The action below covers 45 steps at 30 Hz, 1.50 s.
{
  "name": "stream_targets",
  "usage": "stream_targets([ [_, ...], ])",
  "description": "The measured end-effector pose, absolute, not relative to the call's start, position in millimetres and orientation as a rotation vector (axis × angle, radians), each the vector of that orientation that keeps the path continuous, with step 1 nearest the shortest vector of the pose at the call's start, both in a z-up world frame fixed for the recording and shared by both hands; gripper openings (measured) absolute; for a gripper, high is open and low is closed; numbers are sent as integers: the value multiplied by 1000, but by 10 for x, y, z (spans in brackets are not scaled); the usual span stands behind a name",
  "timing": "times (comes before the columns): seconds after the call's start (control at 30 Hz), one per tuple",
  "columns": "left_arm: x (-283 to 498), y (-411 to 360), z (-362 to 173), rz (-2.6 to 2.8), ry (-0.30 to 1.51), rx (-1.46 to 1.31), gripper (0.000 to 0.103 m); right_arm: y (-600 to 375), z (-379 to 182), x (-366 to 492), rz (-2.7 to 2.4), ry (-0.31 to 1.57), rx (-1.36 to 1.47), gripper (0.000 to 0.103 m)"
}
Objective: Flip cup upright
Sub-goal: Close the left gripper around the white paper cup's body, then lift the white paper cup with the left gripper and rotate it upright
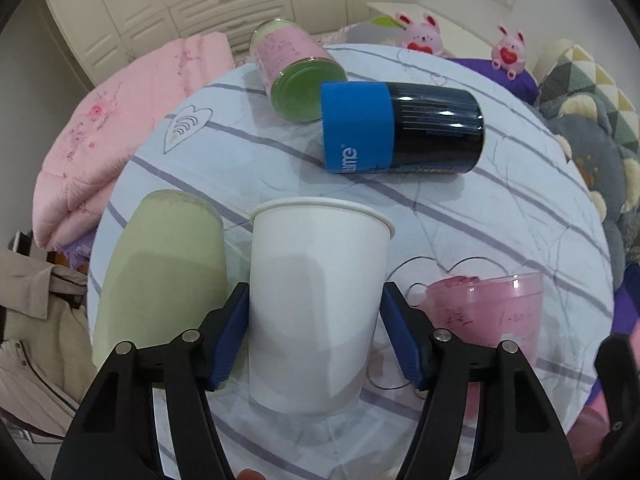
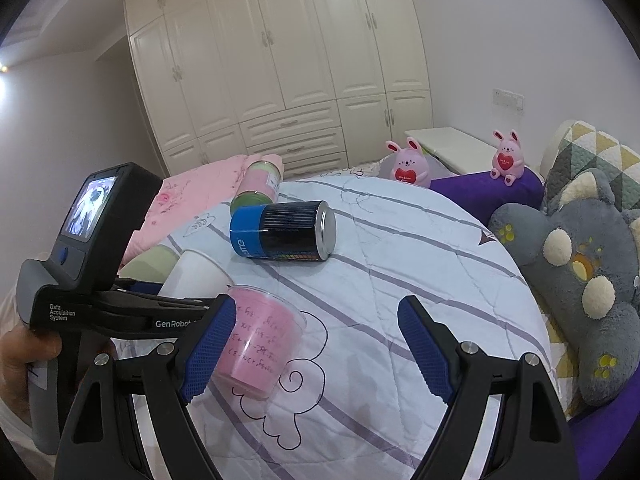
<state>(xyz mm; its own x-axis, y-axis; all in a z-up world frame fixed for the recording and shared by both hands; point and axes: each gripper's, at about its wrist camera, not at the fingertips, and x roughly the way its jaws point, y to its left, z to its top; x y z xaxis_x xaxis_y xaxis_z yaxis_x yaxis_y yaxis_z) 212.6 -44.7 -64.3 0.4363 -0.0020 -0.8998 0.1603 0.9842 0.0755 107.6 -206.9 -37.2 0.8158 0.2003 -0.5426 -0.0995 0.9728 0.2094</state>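
Your left hand-held gripper point(image 1: 314, 332) has the white paper cup point(image 1: 320, 292) between its blue pads point(image 1: 230, 336), one pad pressed on each side of the cup wall, so it is clamped on the cup. The cup stands rim-up on the round counter point(image 1: 500, 216), near the edge closest to you, on the white cloth with purple stripes. Just beside it, toward the counter's left edge, is a pale green cup point(image 1: 164, 272), its side close to the left pad; whether they touch, you cannot tell. On the other side, a clear plastic cup with pink paper inside point(image 1: 488, 312) sits behind the right pad. Toward the middle of the counter a dark can with a blue sleeve point(image 1: 400, 132) lies on its side, and touching its blue end is a pink-labelled jar with a green end point(image 1: 296, 72), also lying down, nearer the far edge. Your right hand-held gripper point(image 2: 316, 344) hovers over the near right part of the counter with its jaws spread wide and nothing between them; its left pad is in front of the pink-lined plastic cup. From that view you can see the left device's small screen point(image 2: 90, 208) lit up. Two pink bunny toys point(image 2: 408, 164) sit beyond the far edge, and a grey plush point(image 2: 580, 280) lies past the right edge.
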Motion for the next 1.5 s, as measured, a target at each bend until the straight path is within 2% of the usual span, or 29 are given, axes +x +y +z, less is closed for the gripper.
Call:
stream_targets([
  [0.37, 1933, -479, -546, -149, 1095, 135, 66, -2045, -384, 1100, 149, 605, 174, 85],
  [0.93, 1740, -391, -111, -155, 1008, 77, 66, -2109, -371, 1044, 122, 600, 176, 85],
  [1.2, 1638, -956, 86, -268, 1006, 70, 66, -2420, -291, 975, 45, 610, 111, 85],
  [1.5, 1736, -1634, -126, -283, 1072, 39, 66, -2768, -426, 971, 41, 699, 68, 85],
])
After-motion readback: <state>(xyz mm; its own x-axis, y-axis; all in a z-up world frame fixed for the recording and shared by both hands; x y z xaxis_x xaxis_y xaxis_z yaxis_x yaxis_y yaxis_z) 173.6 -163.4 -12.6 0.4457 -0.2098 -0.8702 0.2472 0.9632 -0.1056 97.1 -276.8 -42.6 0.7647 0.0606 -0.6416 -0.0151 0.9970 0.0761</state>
